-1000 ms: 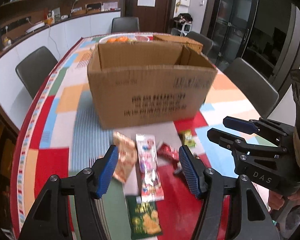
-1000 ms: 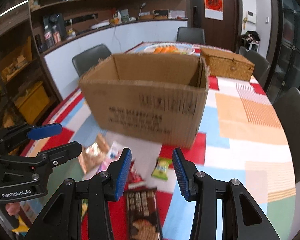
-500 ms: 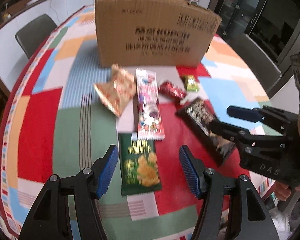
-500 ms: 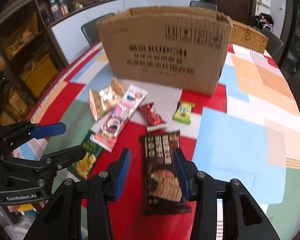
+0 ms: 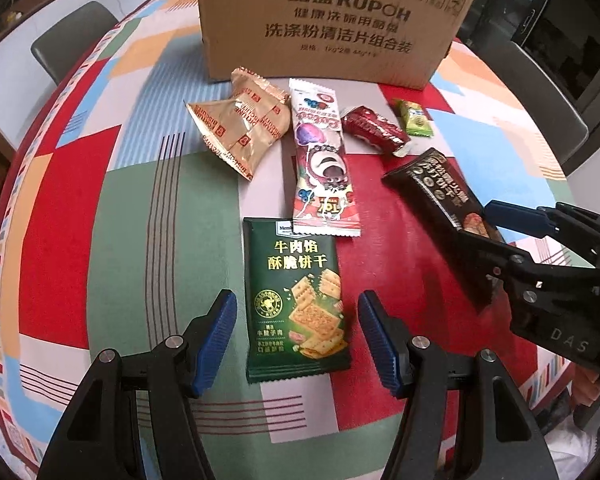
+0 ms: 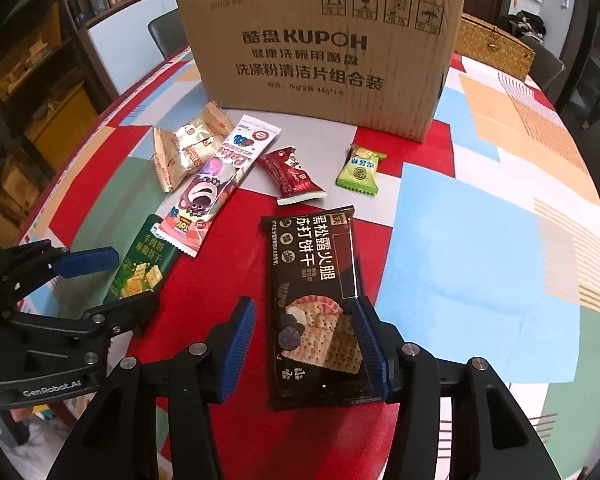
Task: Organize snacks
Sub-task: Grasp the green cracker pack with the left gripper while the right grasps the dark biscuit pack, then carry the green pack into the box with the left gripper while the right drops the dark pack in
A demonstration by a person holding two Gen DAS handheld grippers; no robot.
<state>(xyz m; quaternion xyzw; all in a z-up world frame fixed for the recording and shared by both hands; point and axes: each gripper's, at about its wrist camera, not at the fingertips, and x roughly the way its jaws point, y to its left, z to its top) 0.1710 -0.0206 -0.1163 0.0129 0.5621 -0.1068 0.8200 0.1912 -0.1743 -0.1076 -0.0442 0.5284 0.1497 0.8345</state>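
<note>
Several snack packets lie on the patchwork tablecloth in front of a cardboard box (image 5: 332, 20). My left gripper (image 5: 298, 340) is open and points steeply down, its blue pads either side of a green cracker packet (image 5: 296, 300) without pressing it. My right gripper (image 6: 305, 346) is open over a black cracker packet (image 6: 316, 280), whose lower end sits between the pads. Further back lie a gold biscuit bag (image 5: 244, 124), a long pink packet (image 5: 322, 160), a small red packet (image 6: 292, 174) and a small green candy (image 6: 360, 170).
A wicker basket (image 6: 496, 48) stands behind the box at the right. Grey chairs (image 5: 72, 36) ring the round table. Shelves and a counter fill the room's far left. The tablecloth's blue and orange patches (image 6: 468, 248) to the right hold no snacks.
Both grippers have tipped down and sunk toward the table. The box has slid to the top of both views. The green and black packets now lie between the pads.
</note>
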